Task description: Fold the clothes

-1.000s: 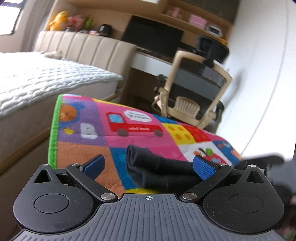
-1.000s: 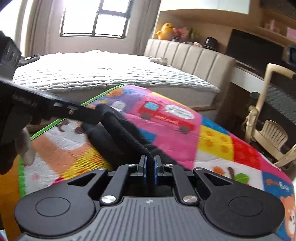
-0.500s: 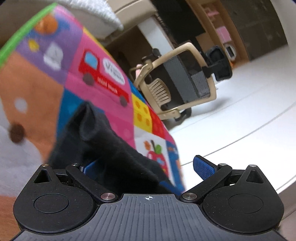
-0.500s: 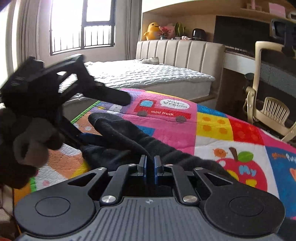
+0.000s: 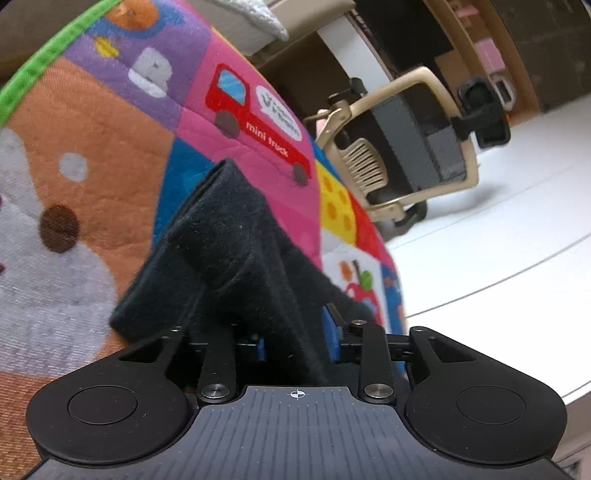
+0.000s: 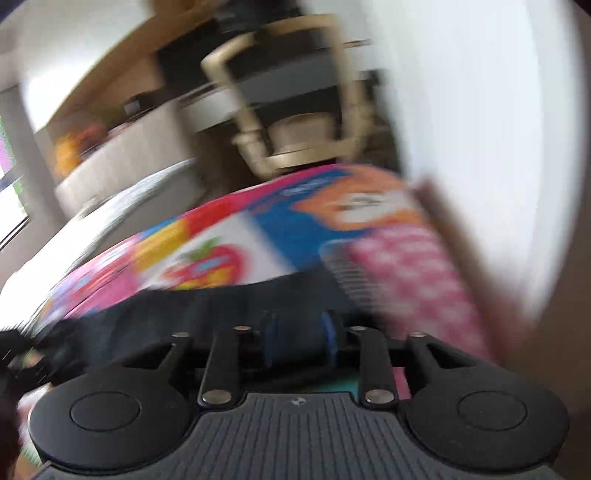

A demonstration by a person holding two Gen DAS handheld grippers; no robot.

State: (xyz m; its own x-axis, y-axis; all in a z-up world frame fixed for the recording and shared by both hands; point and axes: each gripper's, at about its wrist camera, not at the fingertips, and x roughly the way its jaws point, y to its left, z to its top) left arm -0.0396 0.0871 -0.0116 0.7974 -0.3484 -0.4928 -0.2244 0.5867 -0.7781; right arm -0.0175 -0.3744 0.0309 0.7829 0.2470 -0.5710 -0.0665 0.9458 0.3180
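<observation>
A black garment (image 5: 229,251) lies bunched on a colourful play mat (image 5: 110,147), with a folded ridge running away from the camera. My left gripper (image 5: 295,339) is closing its jaws on the near end of that garment, and the cloth fills the gap between the blue pads. The right wrist view is smeared by motion. There my right gripper (image 6: 300,339) has its jaws opening, the pads standing apart. The dark garment (image 6: 177,314) stretches off to the left from them across the mat (image 6: 258,240); whether cloth still lies between the pads is blurred.
A beige office chair (image 5: 406,147) stands past the far side of the mat, also in the right wrist view as a chair (image 6: 295,110). A bed corner (image 5: 258,22) shows at the top. A pink dotted cloth (image 6: 413,273) lies right of my right gripper.
The left jaws went from wide open to closed on the black garment. The right gripper swung quickly sideways and rolled, and its shut pads have parted.
</observation>
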